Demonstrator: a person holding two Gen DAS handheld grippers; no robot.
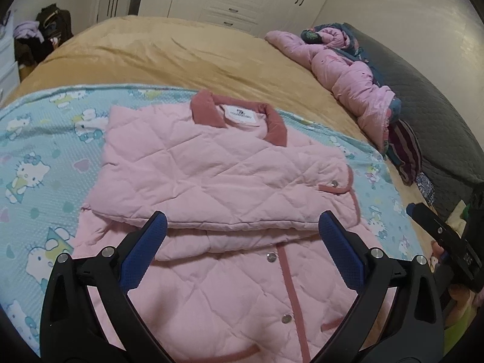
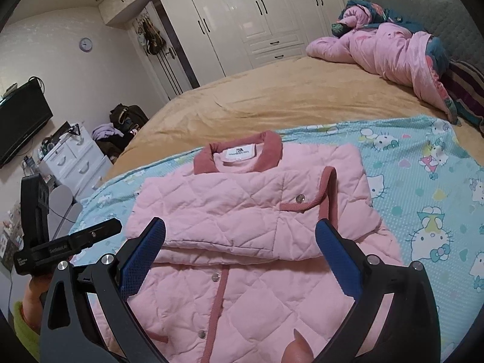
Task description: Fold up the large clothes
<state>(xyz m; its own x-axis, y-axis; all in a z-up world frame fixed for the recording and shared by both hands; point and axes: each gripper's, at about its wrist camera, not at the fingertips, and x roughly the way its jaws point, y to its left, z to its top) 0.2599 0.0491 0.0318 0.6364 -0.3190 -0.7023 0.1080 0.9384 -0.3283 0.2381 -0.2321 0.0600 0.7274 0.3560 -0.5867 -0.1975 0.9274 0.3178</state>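
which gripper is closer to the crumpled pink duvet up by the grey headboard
Right. The crumpled pink duvet lies ahead and to the right of both; the right gripper hovers over the pink quilted jacket on that side, the left gripper beside it, farther away.

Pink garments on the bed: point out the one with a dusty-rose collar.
The quilted light-pink jacket lying on the cartoon-cat blanket. It alone shows a collar; the pink padded coat is crumpled by the grey headboard.
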